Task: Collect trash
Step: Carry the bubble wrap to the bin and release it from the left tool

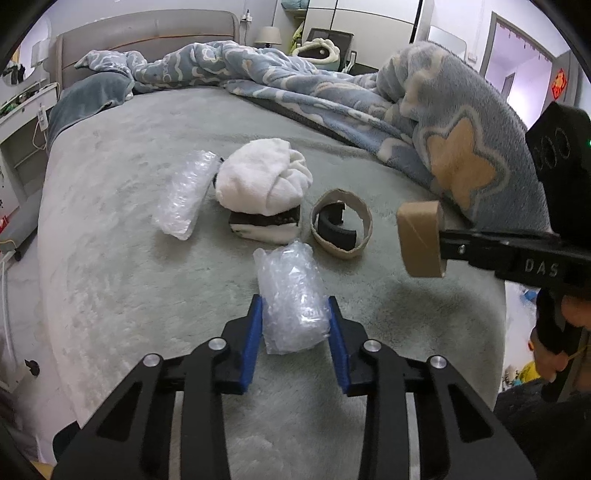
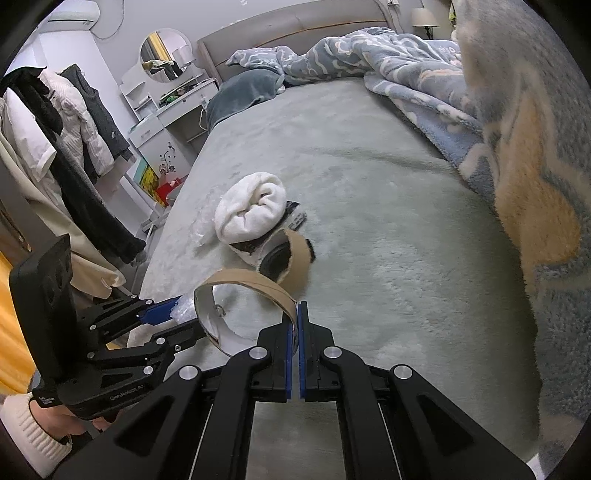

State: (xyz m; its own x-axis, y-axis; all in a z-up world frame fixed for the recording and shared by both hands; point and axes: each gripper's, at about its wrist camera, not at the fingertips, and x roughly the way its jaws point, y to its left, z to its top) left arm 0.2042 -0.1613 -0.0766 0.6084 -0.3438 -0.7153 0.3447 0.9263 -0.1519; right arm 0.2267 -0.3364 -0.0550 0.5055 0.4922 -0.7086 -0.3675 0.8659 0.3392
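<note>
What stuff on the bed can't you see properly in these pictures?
- Thing under the white towel: both views, the towel covers its top, so I cannot name it.
- Far bubble wrap: right wrist view, mostly hidden behind the towel.
- Near bubble wrap between the left tongs: right wrist view, the cardboard ring in the right tongs hides most of it.

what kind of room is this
A bedroom, most likely in a home. The trash lies on a made-up bed with a padded headboard and a rumpled blue blanket; coats hang beside a dressing table with a round mirror.
</note>
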